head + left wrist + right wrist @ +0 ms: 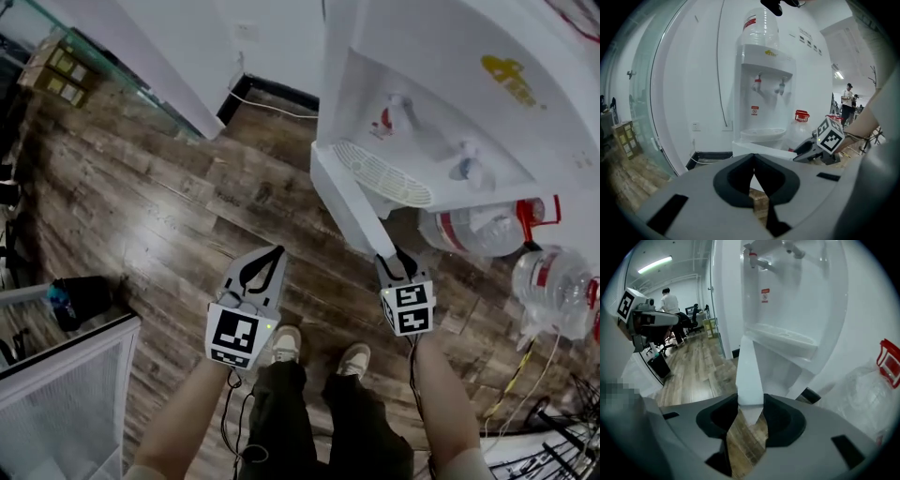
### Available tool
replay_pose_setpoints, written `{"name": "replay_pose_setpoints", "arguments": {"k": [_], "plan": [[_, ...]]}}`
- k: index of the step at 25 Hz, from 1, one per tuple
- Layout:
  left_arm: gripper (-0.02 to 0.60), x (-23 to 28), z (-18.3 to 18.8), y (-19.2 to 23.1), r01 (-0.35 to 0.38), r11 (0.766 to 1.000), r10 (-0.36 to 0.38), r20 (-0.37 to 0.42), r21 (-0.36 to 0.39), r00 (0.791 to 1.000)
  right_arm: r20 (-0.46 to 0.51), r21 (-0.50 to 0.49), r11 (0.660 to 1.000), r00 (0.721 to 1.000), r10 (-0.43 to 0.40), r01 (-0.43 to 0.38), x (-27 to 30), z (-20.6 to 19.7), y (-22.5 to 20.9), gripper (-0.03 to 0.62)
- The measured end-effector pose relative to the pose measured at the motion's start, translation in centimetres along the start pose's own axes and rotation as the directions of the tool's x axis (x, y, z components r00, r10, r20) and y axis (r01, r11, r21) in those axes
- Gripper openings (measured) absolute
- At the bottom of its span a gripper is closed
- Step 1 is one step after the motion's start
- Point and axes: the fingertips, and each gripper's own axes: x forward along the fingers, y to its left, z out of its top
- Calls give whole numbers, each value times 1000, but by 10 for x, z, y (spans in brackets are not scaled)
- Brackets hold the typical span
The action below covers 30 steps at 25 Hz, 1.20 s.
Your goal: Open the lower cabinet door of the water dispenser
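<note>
The person stands on the wood floor (pixel 169 206) facing the white water dispenser (pixel 441 84), both arms held out low in front. The lower cabinet door (pixel 352 202) stands swung out from the dispenser's body, below the round drip tray (pixel 384 173). It is attached at the corner on the person's left, and its free end points back toward the person's shoes (pixel 286 342). The right claw (pixel 394 258) is on that free end. In the right gripper view the thin white edge of the door (pixel 749 376) runs straight down between the two dark pads, which press on it from either side, so the claw (pixel 751 404) is pinching the door. The left claw (pixel 278 251) hangs over bare floor to the left of the door and apart from it. Its tips are pressed together with nothing held between them, as the left gripper view shows (pixel 753 159). That view also takes in the whole dispenser (pixel 764 70), with the right claw's marker cube (pixel 829 136) just to its right. Two clear water bottles with red caps (pixel 478 230) (pixel 553 281) lie on the floor beside the dispenser, on the person's right. A black cable (pixel 267 103) trails along the foot of the wall behind the dispenser.
</note>
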Motion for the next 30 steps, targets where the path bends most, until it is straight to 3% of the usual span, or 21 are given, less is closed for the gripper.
{"name": "replay_pose_setpoints", "arguments": {"k": [12,16,19,25,30], "plan": [[6,-70,-38,49,-121,987,114,-74,-108,991,-59,25,976,975,217,-215,16,26,143,192],[6,-85,-60,72,-164,976,151,-97,-141,984,-42,26,965,964,263,-262,31,44,184,167],[6,-99,-82,91,-194,962,173,-123,-190,977,-21,90,952,955,295,-292,44,61,206,167],[6,-127,-103,130,-261,938,234,-139,-227,962,-7,60,941,943,333,-332,72,91,240,168],[6,-141,-112,154,-283,932,252,-155,-228,955,19,61,939,941,338,-338,88,111,254,179]]}}
